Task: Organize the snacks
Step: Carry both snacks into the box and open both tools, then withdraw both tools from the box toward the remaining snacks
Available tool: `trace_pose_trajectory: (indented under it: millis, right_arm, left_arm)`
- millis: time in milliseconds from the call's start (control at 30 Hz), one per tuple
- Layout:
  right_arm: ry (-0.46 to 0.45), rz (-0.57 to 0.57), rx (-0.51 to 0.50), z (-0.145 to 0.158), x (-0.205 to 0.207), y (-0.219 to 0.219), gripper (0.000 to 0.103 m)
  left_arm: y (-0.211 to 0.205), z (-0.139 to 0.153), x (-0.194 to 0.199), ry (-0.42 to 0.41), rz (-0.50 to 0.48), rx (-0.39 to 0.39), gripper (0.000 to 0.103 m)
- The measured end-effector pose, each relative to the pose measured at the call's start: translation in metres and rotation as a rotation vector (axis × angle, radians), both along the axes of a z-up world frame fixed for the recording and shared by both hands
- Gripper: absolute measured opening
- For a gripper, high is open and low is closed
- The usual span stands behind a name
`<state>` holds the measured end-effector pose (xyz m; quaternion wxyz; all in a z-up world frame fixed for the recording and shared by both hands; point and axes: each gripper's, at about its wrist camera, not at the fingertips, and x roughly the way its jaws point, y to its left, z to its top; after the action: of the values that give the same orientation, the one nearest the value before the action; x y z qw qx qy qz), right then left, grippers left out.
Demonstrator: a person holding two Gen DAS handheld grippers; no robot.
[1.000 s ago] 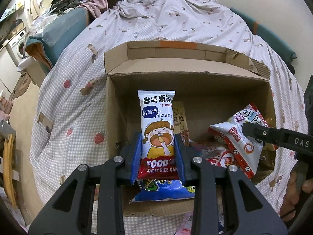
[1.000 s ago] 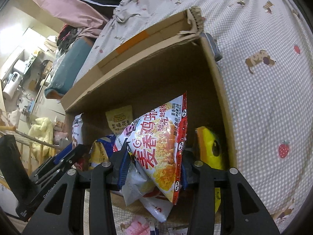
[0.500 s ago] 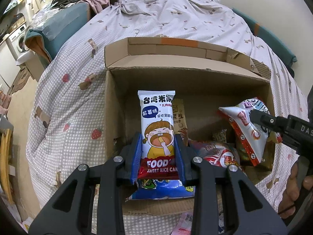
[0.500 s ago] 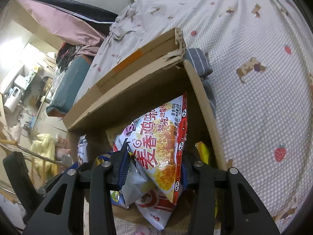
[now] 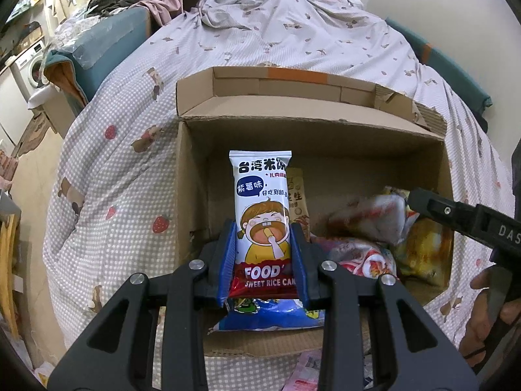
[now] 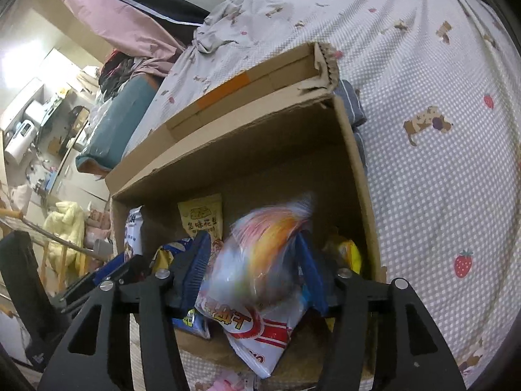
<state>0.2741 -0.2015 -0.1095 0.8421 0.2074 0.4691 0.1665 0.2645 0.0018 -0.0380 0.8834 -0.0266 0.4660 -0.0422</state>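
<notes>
Left wrist view: the left tool (image 5: 263, 257) is clamped on a white rice cake packet (image 5: 262, 208), held upright over the near left part of the cardboard box (image 5: 192, 176) sitting on the bed (image 5: 107, 169). Right tool (image 6: 250, 270) has just been opening its jaws; a blurry orange-and-white chip bag (image 6: 260, 247) sits between them, can't tell if the pads touch it. Inside the box: a peanut pack (image 6: 202, 218) against the far wall, a yellow bag (image 6: 350, 254) at right, other packets half hidden.
</notes>
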Motion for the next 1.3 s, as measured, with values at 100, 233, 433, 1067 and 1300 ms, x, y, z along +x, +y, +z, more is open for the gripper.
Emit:
trace_pose_trajectory:
  millis: [100, 233, 433, 1067, 1300]
  right_arm:
    - [-0.022, 0.024, 0.001, 0.004, -0.002, 0.003, 0.084]
    - [-0.056, 0.024, -0.05, 0.012, -0.007, 0.006, 0.09]
    - [-0.089, 0.005, -0.071, 0.021, -0.017, 0.0, 0.098]
    - [-0.148, -0.002, -0.091, 0.05, -0.063, -0.021, 0.103]
    - [-0.128, 0.006, -0.087, 0.045, -0.09, -0.027, 0.103]
  left_arm:
    - [-0.001, 0.002, -0.002, 0.002, -0.005, -0.001, 0.029]
    - [-0.001, 0.006, -0.007, -0.01, -0.006, -0.008, 0.046]
    - [0.001, 0.017, -0.016, -0.057, 0.01, -0.025, 0.081]
    - [0.016, 0.044, -0.064, -0.101, 0.056, -0.1, 0.099]
    - [0.02, 0.048, -0.087, -0.096, 0.058, -0.122, 0.099]
